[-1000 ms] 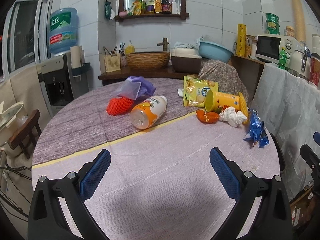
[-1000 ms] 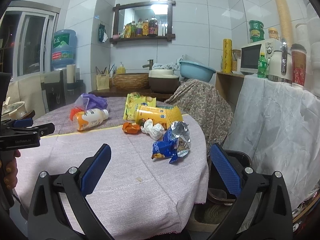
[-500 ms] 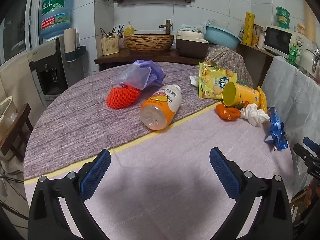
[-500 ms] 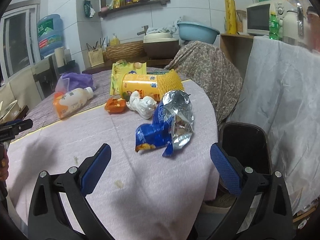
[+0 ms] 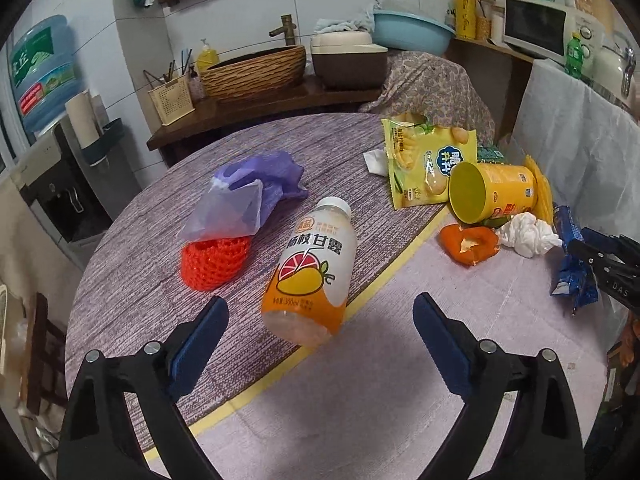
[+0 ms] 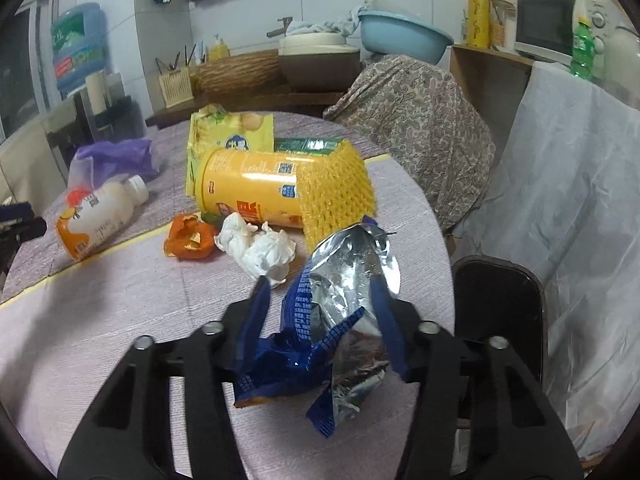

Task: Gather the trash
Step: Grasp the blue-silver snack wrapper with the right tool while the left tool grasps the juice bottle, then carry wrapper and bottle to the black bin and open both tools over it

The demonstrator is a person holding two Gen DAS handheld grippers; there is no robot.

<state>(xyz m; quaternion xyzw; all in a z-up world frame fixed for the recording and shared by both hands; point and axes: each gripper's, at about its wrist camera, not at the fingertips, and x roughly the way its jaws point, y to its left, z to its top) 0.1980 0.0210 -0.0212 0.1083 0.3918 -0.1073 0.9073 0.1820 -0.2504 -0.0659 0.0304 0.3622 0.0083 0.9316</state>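
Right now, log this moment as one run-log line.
task: collect trash | right tongs: just closing around blue foil wrapper | left tongs: open over juice bottle, nothing held | table: other litter remains

Right gripper (image 6: 320, 292) jaws just closing around blue foil wrapper (image 6: 340, 320) near table's (image 6: 120, 320) right edge. Tissue wad (image 6: 260, 252), orange peel (image 6: 188, 238), yellow can (image 6: 252, 188) behind; bottle (image 6: 96, 216) left.

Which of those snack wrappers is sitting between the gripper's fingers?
The crumpled blue-and-silver foil wrapper, between the right hand-held gripper's closing fingers. The yellow chip bag lies flat farther back.
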